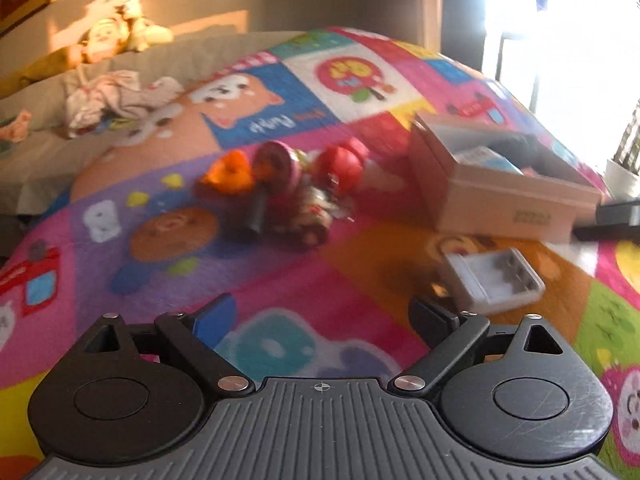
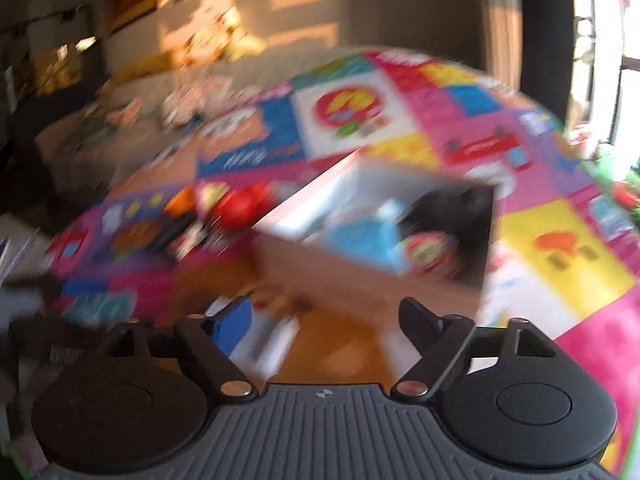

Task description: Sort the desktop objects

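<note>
Toy pile (image 1: pixel 288 188) mid play mat (image 1: pixel 280 288), cardboard box (image 1: pixel 492 196) just right of it, white battery case (image 1: pixel 494 276) near box front. Left gripper (image 1: pixel 320 316) jaws apart, empty; right gripper (image 2: pixel 320 320) same.

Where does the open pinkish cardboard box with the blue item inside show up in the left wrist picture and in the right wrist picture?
Left wrist view: the open pinkish cardboard box sits right of centre on the colourful patchwork play mat, beyond a small white plastic tray.
Right wrist view: the box fills the centre, blurred, just ahead of the open fingers.
Shared landmark: the red round toy lies left of the box in both.
</note>
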`<state>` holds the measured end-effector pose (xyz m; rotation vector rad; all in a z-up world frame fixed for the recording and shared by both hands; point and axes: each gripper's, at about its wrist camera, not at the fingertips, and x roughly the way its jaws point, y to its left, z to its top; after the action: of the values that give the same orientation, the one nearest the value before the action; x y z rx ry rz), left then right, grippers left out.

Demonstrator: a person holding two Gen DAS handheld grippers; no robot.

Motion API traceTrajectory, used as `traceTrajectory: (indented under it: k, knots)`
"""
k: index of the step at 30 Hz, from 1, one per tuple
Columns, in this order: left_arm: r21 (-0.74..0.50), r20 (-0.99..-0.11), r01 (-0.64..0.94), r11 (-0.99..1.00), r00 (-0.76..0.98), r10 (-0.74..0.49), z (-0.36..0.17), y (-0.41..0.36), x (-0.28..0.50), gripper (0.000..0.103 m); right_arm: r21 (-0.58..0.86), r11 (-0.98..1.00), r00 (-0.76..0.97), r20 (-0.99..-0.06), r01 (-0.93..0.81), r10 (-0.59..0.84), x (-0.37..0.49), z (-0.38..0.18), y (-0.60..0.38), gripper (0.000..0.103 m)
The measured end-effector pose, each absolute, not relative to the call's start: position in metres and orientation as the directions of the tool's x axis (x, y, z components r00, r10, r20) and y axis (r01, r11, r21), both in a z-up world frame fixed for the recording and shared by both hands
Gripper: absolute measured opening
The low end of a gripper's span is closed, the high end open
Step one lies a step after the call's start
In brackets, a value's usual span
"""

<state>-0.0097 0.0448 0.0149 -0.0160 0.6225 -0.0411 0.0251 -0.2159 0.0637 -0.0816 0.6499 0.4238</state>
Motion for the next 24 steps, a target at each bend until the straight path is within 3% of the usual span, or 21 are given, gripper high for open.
traceTrajectory:
  k: [6,11,15,24]
  knots:
    - [-0.031,-0.576,-0.016,0.999,0.817,-0.004,0.02,0.056,-0.012,0.097,0.072,0.902,0.65,-0.669,-0.425,0.359,0.038,0.04,-0.165,0.095]
    - [-0.036,-0.586,-0.026,0.999,0.811,0.0,0.018,0.06,-0.014,0.098,0.029,0.908,0.618,-0.723,-0.419,0.308,0.055,0.018,-0.135,0.095]
    - [-0.034,-0.591,-0.025,0.999,0.807,0.0,0.017,0.061,-0.012,0.098,0.03,0.915,0.613,-0.733,-0.403,0.295,0.058,0.014,-0.14,0.082]
    - [-0.011,-0.562,0.05,0.999,0.826,-0.047,0.023,0.04,0.032,0.096,-0.006,0.962,0.716,-0.669,-0.274,0.2,0.034,0.034,-0.214,0.081]
